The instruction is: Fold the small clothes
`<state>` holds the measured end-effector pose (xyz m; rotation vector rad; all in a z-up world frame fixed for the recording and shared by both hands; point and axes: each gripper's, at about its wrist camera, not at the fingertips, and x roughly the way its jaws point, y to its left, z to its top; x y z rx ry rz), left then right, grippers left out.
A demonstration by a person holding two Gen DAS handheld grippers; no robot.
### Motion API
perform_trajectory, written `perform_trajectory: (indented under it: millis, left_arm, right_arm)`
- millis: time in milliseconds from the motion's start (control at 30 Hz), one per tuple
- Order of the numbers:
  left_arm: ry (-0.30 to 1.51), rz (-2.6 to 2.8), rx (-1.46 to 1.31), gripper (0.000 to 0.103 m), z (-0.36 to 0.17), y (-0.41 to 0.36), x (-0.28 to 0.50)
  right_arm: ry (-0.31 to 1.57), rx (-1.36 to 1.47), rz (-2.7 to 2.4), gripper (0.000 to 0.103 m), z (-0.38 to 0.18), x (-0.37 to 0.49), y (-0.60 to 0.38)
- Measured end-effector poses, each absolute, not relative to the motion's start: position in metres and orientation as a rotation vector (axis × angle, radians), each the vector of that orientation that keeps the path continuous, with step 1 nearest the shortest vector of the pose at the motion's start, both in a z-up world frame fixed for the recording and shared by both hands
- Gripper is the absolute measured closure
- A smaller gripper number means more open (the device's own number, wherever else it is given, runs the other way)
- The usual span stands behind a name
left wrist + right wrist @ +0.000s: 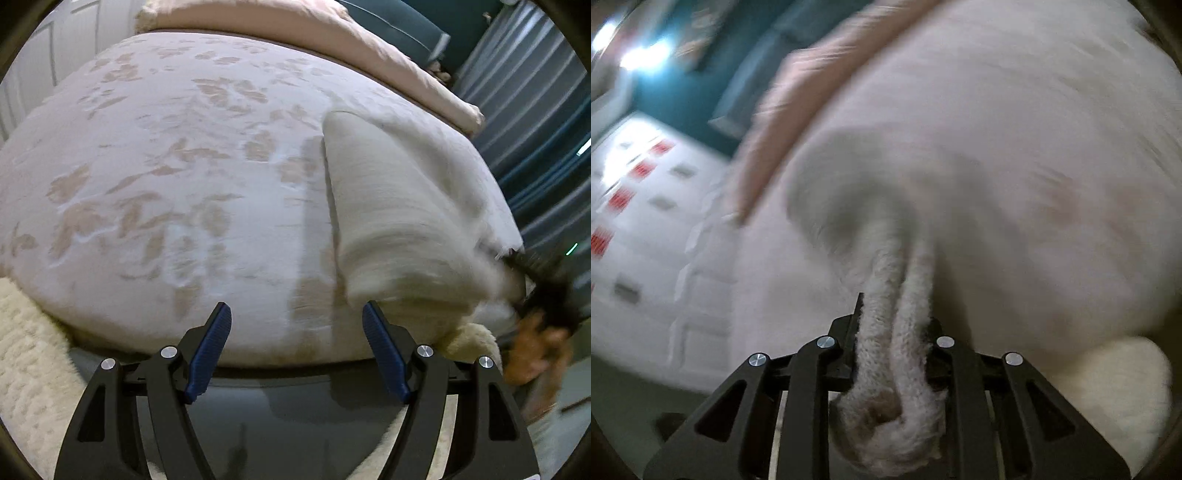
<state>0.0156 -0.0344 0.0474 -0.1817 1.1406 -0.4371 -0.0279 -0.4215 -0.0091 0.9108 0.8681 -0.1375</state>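
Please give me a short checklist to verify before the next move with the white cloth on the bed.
1. Right gripper shut on the cloth: ok, the fabric is bunched between its fingers.
2. Left gripper open and free: ok, it holds nothing.
3. Cloth lies flat: not ok, one side is lifted and draped.
4. Space on the bed for folding: ok.
5. Which edge the right gripper holds: cannot tell, the view is blurred.
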Motion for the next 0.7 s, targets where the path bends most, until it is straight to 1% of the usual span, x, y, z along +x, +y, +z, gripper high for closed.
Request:
perform_trajectory:
  millis: [33,100,200,233,333,433,533,633,700]
  left_arm:
    - [1.142,-0.457,-0.175,0.031,0.047,-0.043,0.016]
    - [1.153,-0.492,-0.151,0.031,0.045,-0.063,0.019]
    - [1.148,-0.509,-0.125,0.031,0.049,-0.082,0.019]
    - [1.141,-0.507,-0.118,0.031,0.052,-0.086,0.020]
    - [1.120,-0.496,-0.117,0.031,0.059,-0.087,0.021]
    - [1.121,-0.469,-0.132,0.030,0.058,-0.078,0.025]
    - [1.136,-0.451,-0.145,0.030,0.057,-0.072,0.025]
    - [1.127,-0.439,-0.142,0.030,0.061,-0.066,0.022]
    - [1.109,-0.429,-0.142,0.030,0.067,-0.060,0.019]
  right_arm:
    - [0.889,0.904,-0.160,0.085,-0.023,-0.035,-0.429]
    - [0.865,0.951,-0.109,0.083,-0.030,-0.039,-0.434]
    - [0.889,0.862,-0.127,0.079,-0.015,-0.032,-0.430]
    - [0.898,0.820,-0.151,0.075,-0.008,-0.031,-0.429]
    - [0.884,0.718,-0.235,0.068,0.017,-0.042,-0.424]
    - [0.826,0.631,-0.293,0.068,0.048,-0.053,-0.411]
    - [0.778,0.622,-0.159,0.068,0.073,-0.046,-0.386]
    - [0.799,0.570,-0.036,0.070,0.073,-0.020,-0.358]
    - [0.863,0.541,0.047,0.074,0.055,0.005,-0.335]
